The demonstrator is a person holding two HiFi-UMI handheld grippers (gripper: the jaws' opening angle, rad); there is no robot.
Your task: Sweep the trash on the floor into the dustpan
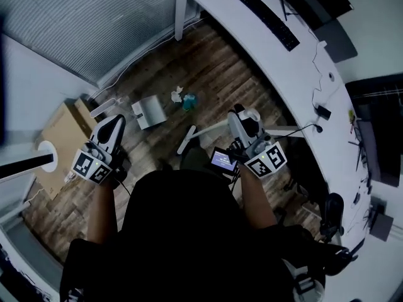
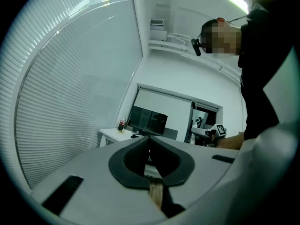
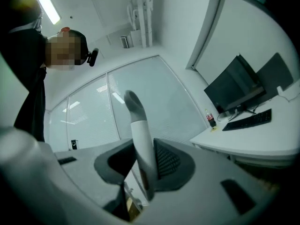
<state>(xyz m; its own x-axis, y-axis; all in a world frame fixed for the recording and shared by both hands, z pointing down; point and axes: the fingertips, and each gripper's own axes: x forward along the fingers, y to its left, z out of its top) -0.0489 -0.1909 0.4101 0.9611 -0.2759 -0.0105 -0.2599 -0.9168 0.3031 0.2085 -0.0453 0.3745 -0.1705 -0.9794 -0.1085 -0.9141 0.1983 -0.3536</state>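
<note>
A person in a dark top [image 1: 189, 231] stands over a brown wood-plank floor [image 1: 208, 68], a gripper in each hand. A smooth, curved white desk [image 1: 283, 87] and ribbed grey blinds [image 1: 82, 17] hem the floor in. An open cardboard box [image 1: 63, 131] sits at the left edge. The squarish white plastic dustpan [image 1: 148, 112] lies on the floor just ahead of the left gripper [image 1: 115, 126], apart from it. The trash [image 1: 183, 97], a crumpled white scrap beside a teal one, lies just beyond the dustpan, towards the desk. The right gripper [image 1: 238, 121] is clamped on the broom [image 1: 211, 128], whose round white handle, capped in grey, rises between the ribbed dark pads [image 3: 166, 161]. The left gripper's jaws are pressed together, with nothing clearly between them. A flat black keyboard [image 1: 267, 17] rests on the desk, and the right gripper view shows a dark bottle [image 3: 212, 119] there with a red label, its print too small to read. A small lit blue screen [image 1: 223, 161] on the right gripper is equally illegible. Each gripper carries a cube of black-and-white square markers. Both forearms reach forward, the grippers roughly level and pointing away from the body.
</note>
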